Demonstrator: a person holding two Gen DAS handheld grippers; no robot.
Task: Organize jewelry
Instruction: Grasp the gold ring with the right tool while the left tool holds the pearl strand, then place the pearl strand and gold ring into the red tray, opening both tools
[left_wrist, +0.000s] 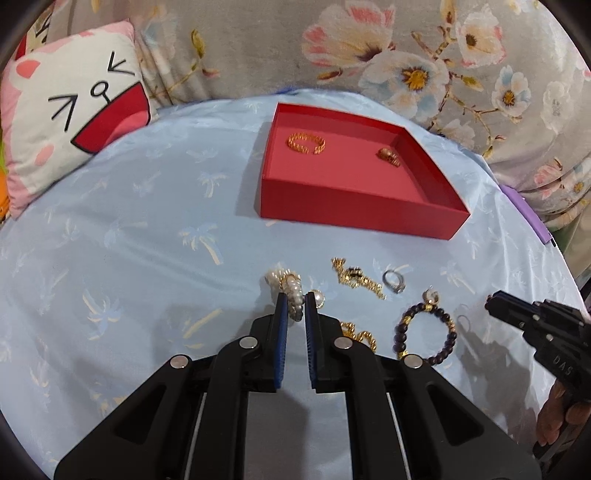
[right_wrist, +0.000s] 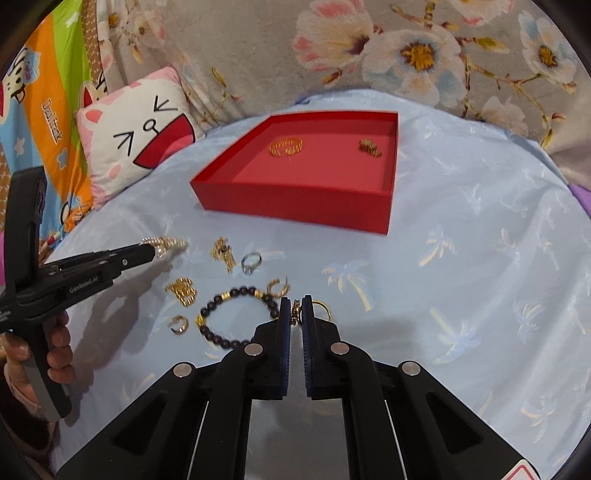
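Jewelry lies loose on a pale blue, palm-printed satiny cloth (left_wrist: 129, 229), just in front of the red box (left_wrist: 354, 216). From the left: a pearl bracelet (left_wrist: 293, 291) pinched between the left gripper (left_wrist: 294, 306) pads, a tangled gold chain (left_wrist: 356, 278), a silver ring (left_wrist: 394, 280) and a dark round-bead bracelet (left_wrist: 424, 332). The right gripper (right_wrist: 296, 308) is clamped on a small gold ring (right_wrist: 296, 314). The square, matte, shallow box holds a gold link bracelet (left_wrist: 306, 143) and a smaller gold piece (left_wrist: 388, 155).
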